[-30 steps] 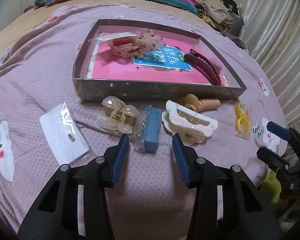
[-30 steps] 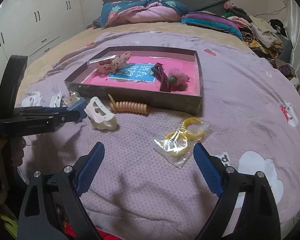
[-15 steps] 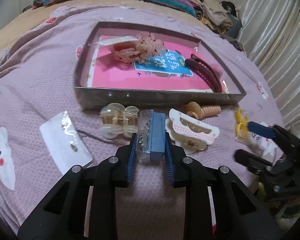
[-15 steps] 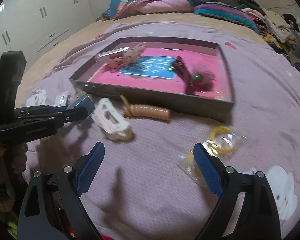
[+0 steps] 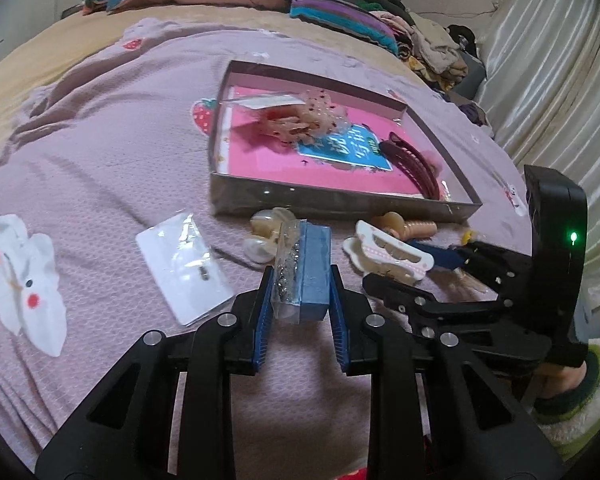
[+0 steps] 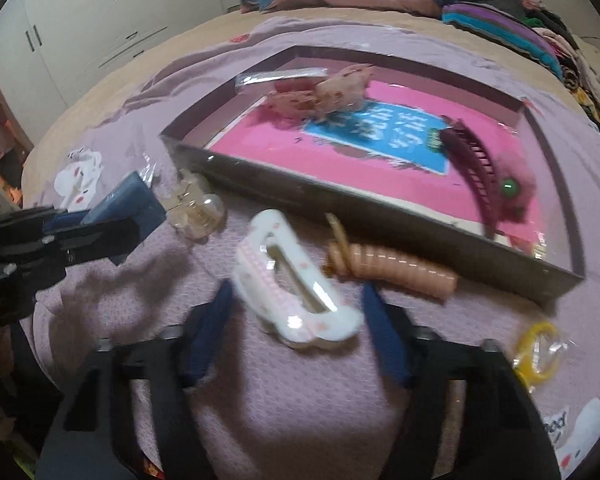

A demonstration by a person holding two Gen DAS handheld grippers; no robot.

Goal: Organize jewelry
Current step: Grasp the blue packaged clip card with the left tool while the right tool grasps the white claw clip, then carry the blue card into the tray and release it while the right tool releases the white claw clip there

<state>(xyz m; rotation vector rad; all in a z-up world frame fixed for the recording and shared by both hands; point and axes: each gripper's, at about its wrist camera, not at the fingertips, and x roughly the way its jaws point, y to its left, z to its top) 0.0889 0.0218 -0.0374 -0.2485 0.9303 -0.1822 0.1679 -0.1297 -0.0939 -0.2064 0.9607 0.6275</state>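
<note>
My left gripper [image 5: 300, 280] is shut on a blue jewelry packet [image 5: 314, 264] with a clear plastic sleeve, held slightly above the purple bedspread. It also shows at the left of the right wrist view, where the left gripper [image 6: 112, 232] carries the same packet [image 6: 136, 200]. My right gripper [image 6: 296, 308] straddles a white claw clip [image 6: 292, 296] with pink trim that lies on the bed. Its jaws are closing and a small gap remains on each side of the clip. The grey tray [image 5: 340, 204] with a pink floor lies just beyond.
A beige spiral hair tie [image 6: 400, 272] and a translucent cream claw clip [image 6: 200, 208] lie against the tray's front wall [image 6: 340, 208]. A yellow ring packet [image 6: 536, 352] lies right, a white earring card [image 5: 184, 268] left. The tray holds a maroon hair comb [image 5: 412, 164] and a pink bow [image 5: 300, 116].
My left gripper closed on the blue packet and raised it a little. My right gripper swung left from the yellow ring packet to the white claw clip, and its jaws narrowed.
</note>
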